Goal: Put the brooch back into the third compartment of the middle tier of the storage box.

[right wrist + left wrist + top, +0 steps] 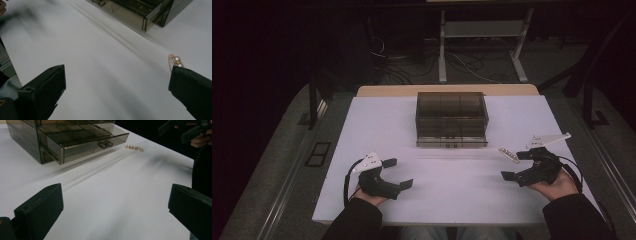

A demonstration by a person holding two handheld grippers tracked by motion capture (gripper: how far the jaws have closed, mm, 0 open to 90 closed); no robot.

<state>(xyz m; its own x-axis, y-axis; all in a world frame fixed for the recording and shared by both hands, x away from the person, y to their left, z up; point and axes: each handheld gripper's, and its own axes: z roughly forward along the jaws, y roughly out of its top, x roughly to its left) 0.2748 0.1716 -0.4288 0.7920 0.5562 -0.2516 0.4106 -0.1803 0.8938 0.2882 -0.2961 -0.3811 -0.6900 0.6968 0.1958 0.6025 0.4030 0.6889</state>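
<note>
A smoky see-through drawer box (452, 117) stands at the back middle of the white table (447, 200); its lower drawer (85, 142) is pulled out a little. A gold pin with pearls (508, 154) lies on the table to the right of the box. My right gripper (516, 165) stands open just in front of the pin, holding nothing. In the right gripper view the pin (176, 62) lies partly behind the right jaw. My left gripper (398, 173) is open and empty at the front left, and its own view looks toward the drawer and the pin (134, 147).
White stand legs (443, 60) and loose cables (397, 70) are on the dark floor beyond the table. The table's wooden back edge (447, 90) shows behind the box. Bare white surface lies between the two grippers and the box.
</note>
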